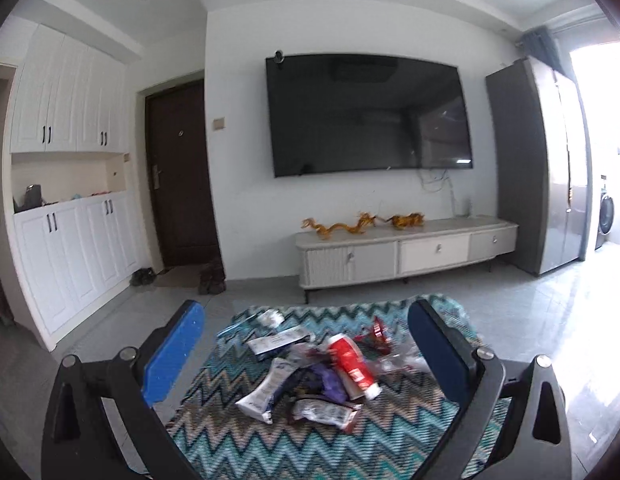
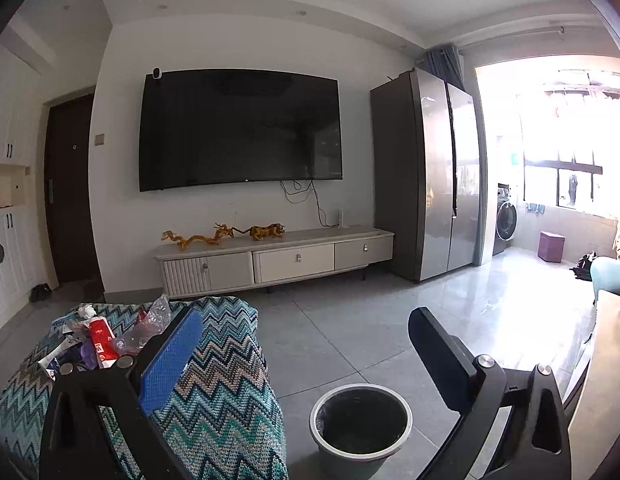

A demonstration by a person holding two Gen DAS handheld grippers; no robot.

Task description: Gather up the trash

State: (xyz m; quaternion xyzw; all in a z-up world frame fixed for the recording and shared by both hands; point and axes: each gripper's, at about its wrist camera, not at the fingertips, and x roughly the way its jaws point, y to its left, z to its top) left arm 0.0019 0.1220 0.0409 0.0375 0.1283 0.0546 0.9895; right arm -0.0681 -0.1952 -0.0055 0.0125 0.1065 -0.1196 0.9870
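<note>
**Both tongs wide open, trash piled on the zigzag blanket**

The left tongs [image 1: 306,344] are spread wide and hold nothing; between the blue pads [image 1: 172,360] lies the trash pile [image 1: 310,372] on the zigzag blanket [image 1: 246,436]: a red tube [image 1: 351,364], a white tube [image 1: 266,390], a purple wrapper [image 1: 329,384] and crumpled clear plastic [image 1: 401,356].

The right tongs [image 2: 306,344] are equally wide apart and empty. Just right of the blanket [image 2: 226,396], a lined bin [image 2: 361,424] stands on the tiled floor [image 2: 349,328], beside the blanket's edge.

Beyond the blanket, a TV cabinet [image 2: 278,258] carries golden figurines [image 2: 226,234] beneath a wall television [image 2: 240,128]; a grey fridge [image 2: 425,172] stands right of the cabinet.
</note>
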